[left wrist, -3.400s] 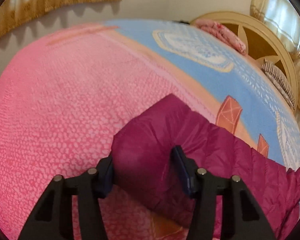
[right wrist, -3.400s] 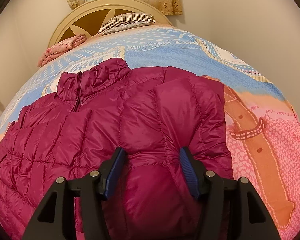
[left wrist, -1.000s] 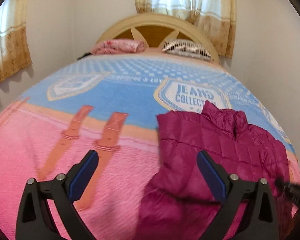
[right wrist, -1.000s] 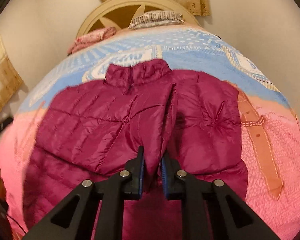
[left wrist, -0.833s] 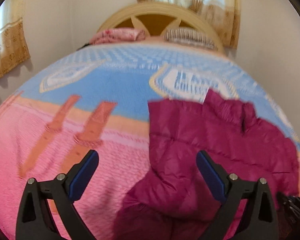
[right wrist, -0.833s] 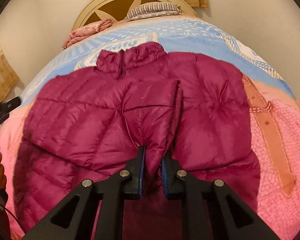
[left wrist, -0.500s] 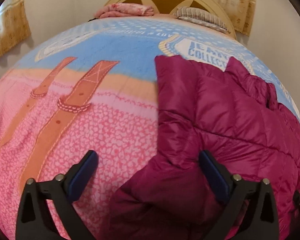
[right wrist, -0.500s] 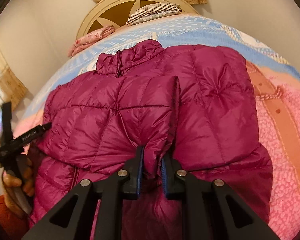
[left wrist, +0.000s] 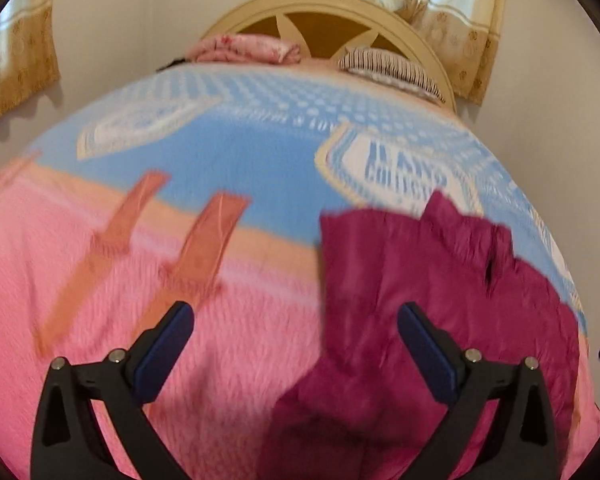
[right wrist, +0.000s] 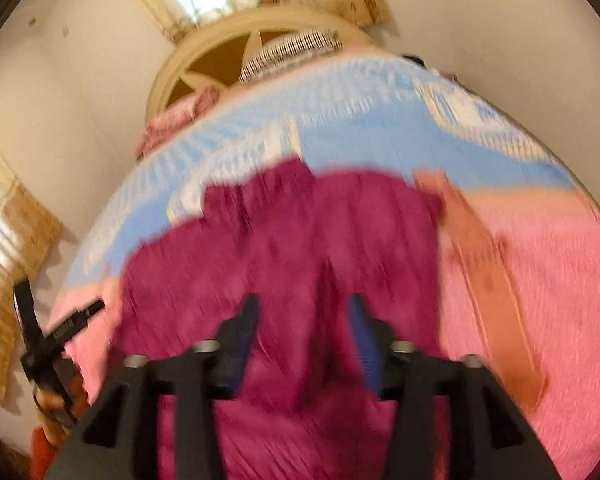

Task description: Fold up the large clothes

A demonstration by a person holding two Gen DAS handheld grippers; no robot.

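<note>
A magenta puffer jacket (right wrist: pixel 300 248) lies on the bed with its collar toward the headboard and both sleeves folded in over the body. My right gripper (right wrist: pixel 304 322) hovers above the jacket's lower middle. Its jaws are opening, and the pads press on nothing; the picture is blurred. My left gripper (left wrist: pixel 296 344) stands wide open over the jacket's left edge (left wrist: pixel 412 300), with pink blanket under its left finger and jacket under its right. In the right wrist view the left gripper (right wrist: pixel 56 332) also shows at the far left, held in a hand.
The bed carries a pink and blue blanket (left wrist: pixel 220 168) with orange strap prints. At its head stand a cream headboard (left wrist: pixel 320 12), a striped pillow (left wrist: pixel 388 64) and a folded pink cloth (left wrist: pixel 244 46). Walls and curtains close in on both sides.
My right gripper has let go of the sleeve fold it was pinching, spread its jaws and lifted. My left gripper has drawn back from the jacket's edge, still open.
</note>
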